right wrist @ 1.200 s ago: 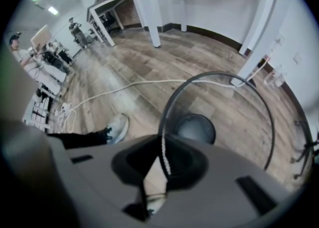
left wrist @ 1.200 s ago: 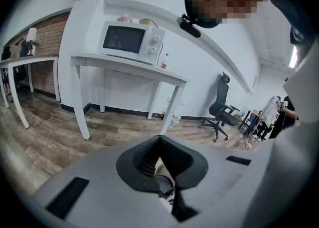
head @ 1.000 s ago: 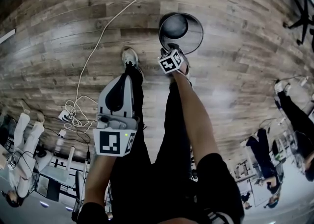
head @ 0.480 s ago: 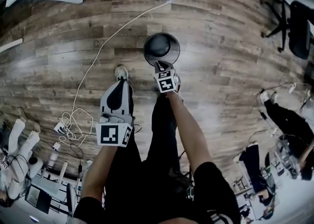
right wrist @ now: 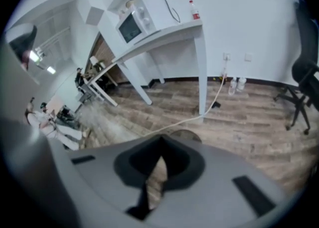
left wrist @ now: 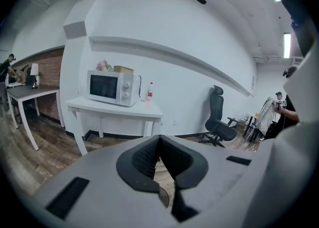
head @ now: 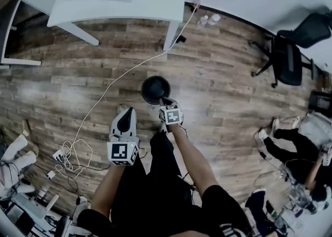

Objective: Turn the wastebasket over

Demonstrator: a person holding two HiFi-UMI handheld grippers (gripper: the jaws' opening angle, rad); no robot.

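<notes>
Wooden floor (head: 233, 75) bears wastebasket (head: 154, 88) just beyond closed, empty right claw (right wrist: 160, 142); left claw (left wrist: 159, 141) likewise.

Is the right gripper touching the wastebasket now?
Cannot tell. In the head view the right gripper overlaps the wastebasket edge, so no gap shows; the right gripper view shows the jaws together on nothing, the wastebasket half hidden beyond them.

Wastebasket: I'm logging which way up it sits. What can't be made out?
Which way up: the wastebasket is a small dark disc in the head view.
Its body: right gripper view shows only a sliver over that gripper's own housing.
Contact with the right gripper: too small.
</notes>
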